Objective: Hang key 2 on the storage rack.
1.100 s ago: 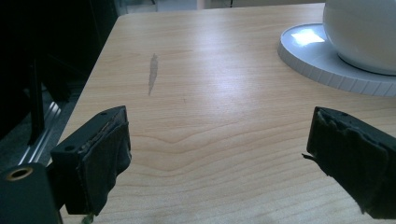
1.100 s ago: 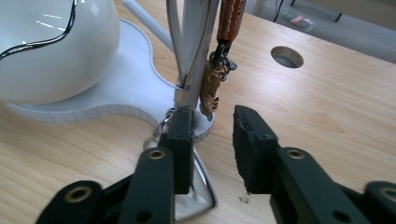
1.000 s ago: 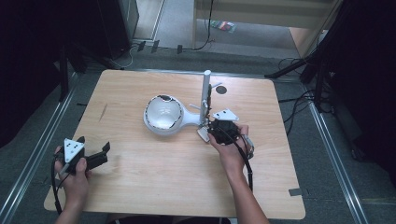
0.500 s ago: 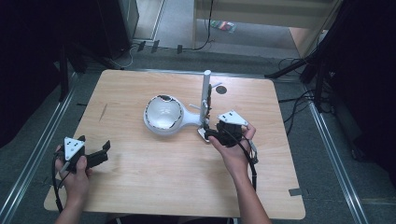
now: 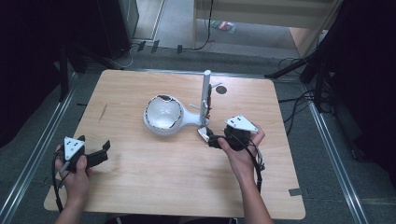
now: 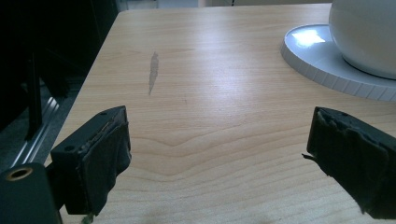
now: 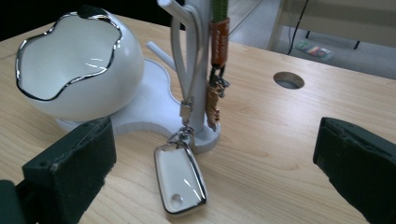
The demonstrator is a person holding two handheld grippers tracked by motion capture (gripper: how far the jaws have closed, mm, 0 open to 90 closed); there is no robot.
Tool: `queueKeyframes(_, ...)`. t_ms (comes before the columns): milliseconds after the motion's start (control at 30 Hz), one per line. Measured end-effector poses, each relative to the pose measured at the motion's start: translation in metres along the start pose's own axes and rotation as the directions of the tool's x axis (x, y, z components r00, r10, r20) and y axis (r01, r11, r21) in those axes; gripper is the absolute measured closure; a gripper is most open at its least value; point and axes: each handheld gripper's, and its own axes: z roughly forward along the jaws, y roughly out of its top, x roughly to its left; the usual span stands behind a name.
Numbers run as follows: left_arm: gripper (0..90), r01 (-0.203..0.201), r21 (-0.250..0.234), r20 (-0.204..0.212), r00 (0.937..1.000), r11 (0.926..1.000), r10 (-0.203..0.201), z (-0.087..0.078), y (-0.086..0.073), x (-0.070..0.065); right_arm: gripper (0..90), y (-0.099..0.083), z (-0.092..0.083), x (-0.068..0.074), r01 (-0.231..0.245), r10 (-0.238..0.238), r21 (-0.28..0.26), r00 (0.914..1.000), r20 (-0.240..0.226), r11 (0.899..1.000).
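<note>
The right gripper (image 7: 215,172) has just been opening, nothing between its jaws. The white key tag (image 7: 180,179) lies on the worktop (image 7: 280,154), strap looped on the stand (image 7: 198,70) (a bump could tip it).

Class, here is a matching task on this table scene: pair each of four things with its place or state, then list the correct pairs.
Things:
1. white key fob
2. white bowl
3. left tool
4. green strap with keys

Places or states:
A. hangs high on the stand's post
B. open, over bare wood near the table's left edge
C. lies flat on the wood, its loop hooked on the stand
D. sits on the round end of the white base

Pairs: 1-C, 2-D, 3-B, 4-A
</note>
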Motion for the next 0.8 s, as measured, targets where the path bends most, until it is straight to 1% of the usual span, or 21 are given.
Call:
queueKeyframes(167,6.3,0.0,0.0,-0.002,1.0,1.0,0.0,0.0,0.0,0.0,0.0,-0.007,-0.007,-0.012,-0.02,0.02,0.003,0.9995,0.023,1.0)
queueKeyframes(233,6.3,0.0,-0.003,-0.002,1.0,1.0,0.0,0.0,0.0,0.0,0.0,-0.009,-0.009,-0.017,-0.03,0.03,-0.006,0.9989,0.035,1.0)
queueKeyframes(400,6.3,0.002,-0.004,0.0,1.0,1.0,-0.002,-0.001,0.0,0.001,0.0,-0.015,-0.018,-0.028,-0.034,0.036,-0.026,0.9972,0.066,0.999)
queueKeyframes(500,6.3,0.006,-0.008,-0.004,1.0,0.9999,-0.006,0.0,0.0,0.0,0.0,-0.02,-0.021,-0.033,-0.036,0.037,-0.025,0.9963,0.078,0.999)
queueKeyframes(600,6.3,0.005,-0.006,-0.002,1.0,1.0,-0.005,-0.001,0.0,0.0,0.0,-0.024,-0.025,-0.04,-0.049,0.051,-0.019,0.9943,0.093,0.999)
queueKeyframes(733,6.3,0.01,-0.008,-0.004,0.9999,0.9999,-0.01,-0.001,0.0,0.0,0.0,-0.029,-0.03,-0.044,-0.06,0.061,-0.015,0.9926,0.105,0.998)
queueKeyframes(800,6.3,0.012,-0.01,-0.003,0.9999,0.9999,-0.012,0.0,0.0,0.0,0.0,-0.032,-0.032,-0.046,-0.057,0.058,-0.009,0.9923,0.109,0.998)
